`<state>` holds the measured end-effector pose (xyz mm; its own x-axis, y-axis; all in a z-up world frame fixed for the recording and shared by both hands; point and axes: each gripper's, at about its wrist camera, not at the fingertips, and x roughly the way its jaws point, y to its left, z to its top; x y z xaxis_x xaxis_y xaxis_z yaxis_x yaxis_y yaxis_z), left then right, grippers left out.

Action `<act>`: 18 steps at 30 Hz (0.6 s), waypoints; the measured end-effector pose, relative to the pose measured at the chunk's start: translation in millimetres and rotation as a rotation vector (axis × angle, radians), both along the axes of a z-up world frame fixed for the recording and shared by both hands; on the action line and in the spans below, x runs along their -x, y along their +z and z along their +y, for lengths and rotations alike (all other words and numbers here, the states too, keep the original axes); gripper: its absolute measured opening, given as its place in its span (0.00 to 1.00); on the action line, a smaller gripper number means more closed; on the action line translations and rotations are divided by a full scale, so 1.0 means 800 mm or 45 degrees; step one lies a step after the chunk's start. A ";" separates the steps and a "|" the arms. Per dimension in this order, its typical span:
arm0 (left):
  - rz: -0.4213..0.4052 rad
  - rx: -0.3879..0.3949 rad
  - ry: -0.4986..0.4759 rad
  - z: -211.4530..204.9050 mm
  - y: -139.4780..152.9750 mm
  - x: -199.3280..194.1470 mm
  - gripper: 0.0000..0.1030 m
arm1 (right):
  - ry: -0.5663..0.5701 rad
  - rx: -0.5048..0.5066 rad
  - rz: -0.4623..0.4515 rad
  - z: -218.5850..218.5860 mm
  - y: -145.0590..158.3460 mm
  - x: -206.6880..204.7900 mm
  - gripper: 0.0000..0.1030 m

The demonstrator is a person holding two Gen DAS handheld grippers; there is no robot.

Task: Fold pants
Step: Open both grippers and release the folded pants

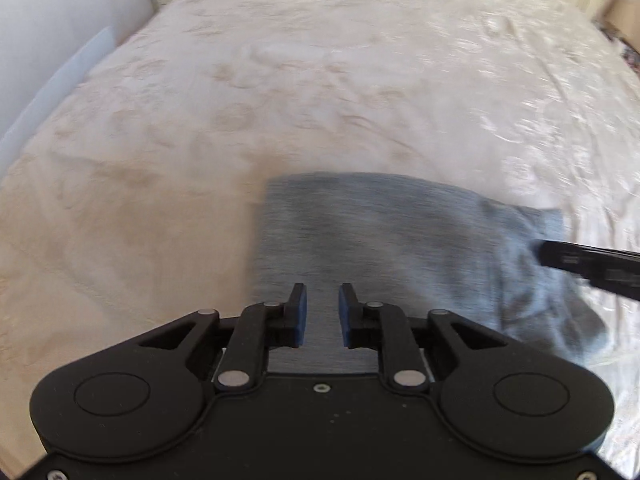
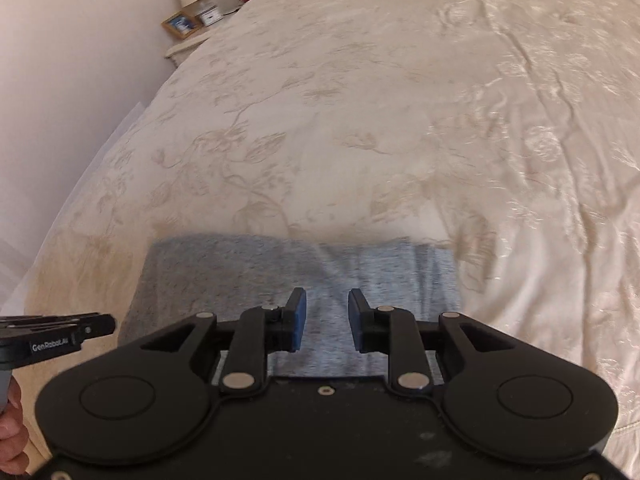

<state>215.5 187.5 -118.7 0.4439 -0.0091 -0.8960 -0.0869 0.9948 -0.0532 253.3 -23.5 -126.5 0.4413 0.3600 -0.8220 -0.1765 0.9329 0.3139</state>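
fingers: both pairs stand parted with nothing between the blue pads; the left gripper [image 1: 323, 314] and the right gripper [image 2: 327, 318] each hover above grey cloth with a clear gap and grip nothing.
bed: a wide bed [image 2: 360, 128] with a cream flowered cover fills both views from 9 o'clock round to 3 o'clock; the cover is glossy and creased, so I judge that cloth will slide on it readily.
pants: the grey pants [image 1: 380, 232] lie on the cover as a compact folded block, reaching from just ahead of the left gripper out toward 3 o'clock in the left wrist view; in the right wrist view they spread from 9 to 2 o'clock just beyond the fingertips.
handling: it looks like soft, light knit with no stiffness; layers will likely sag, shift and come apart if lifted by one layer only.
where to hold: my judgement is to pinch through all layers at the near corners, one gripper to each side, and keep the lift low.
loose end: at 4 o'clock in the left wrist view the cloth bunches unevenly under the right gripper's arm, which probably wants smoothing.
hand: a hand [image 2: 12, 432] shows at 8 o'clock in the right wrist view, holding the other gripper's handle.
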 end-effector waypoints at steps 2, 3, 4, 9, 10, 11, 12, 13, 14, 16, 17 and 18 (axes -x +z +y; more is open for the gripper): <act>0.005 0.032 -0.055 -0.017 -0.012 -0.001 0.29 | 0.046 0.008 0.019 0.021 -0.010 -0.003 0.25; 0.022 0.017 -0.086 -0.024 -0.022 -0.002 0.31 | 0.062 0.013 0.025 0.028 -0.016 -0.005 0.25; 0.055 -0.021 -0.112 -0.031 -0.035 -0.003 0.32 | 0.069 0.041 0.037 0.035 -0.025 -0.009 0.25; 0.143 -0.107 -0.140 -0.033 -0.074 0.008 0.33 | 0.025 0.177 0.086 0.023 -0.067 -0.027 0.07; 0.147 -0.096 -0.131 -0.031 -0.072 0.008 0.33 | 0.023 0.176 0.097 0.018 -0.071 -0.032 0.02; 0.155 -0.085 -0.119 -0.028 -0.068 0.008 0.33 | 0.027 0.179 0.101 0.017 -0.071 -0.033 0.01; 0.164 -0.073 -0.102 -0.025 -0.064 0.007 0.33 | 0.037 0.184 0.100 0.016 -0.069 -0.033 0.01; 0.175 -0.066 -0.083 -0.024 -0.060 0.007 0.33 | 0.050 0.196 0.093 0.018 -0.068 -0.033 0.01; 0.185 -0.066 -0.063 -0.022 -0.056 0.007 0.33 | 0.062 0.208 0.085 0.020 -0.065 -0.031 0.01; 0.190 -0.066 -0.017 -0.018 -0.046 0.010 0.32 | 0.073 0.218 0.074 0.020 -0.056 -0.026 0.09; 0.184 -0.066 0.003 -0.016 -0.040 0.013 0.32 | 0.070 0.215 0.070 0.020 -0.049 -0.023 0.13; 0.176 -0.065 0.025 -0.014 -0.033 0.017 0.32 | 0.060 0.223 0.059 0.020 -0.039 -0.019 0.18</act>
<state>202.0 176.0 -145.5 0.3162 0.0453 -0.9476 -0.1092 0.9940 0.0111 268.4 -7.4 -157.9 0.3874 0.2286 -0.8931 -0.2102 0.9652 0.1558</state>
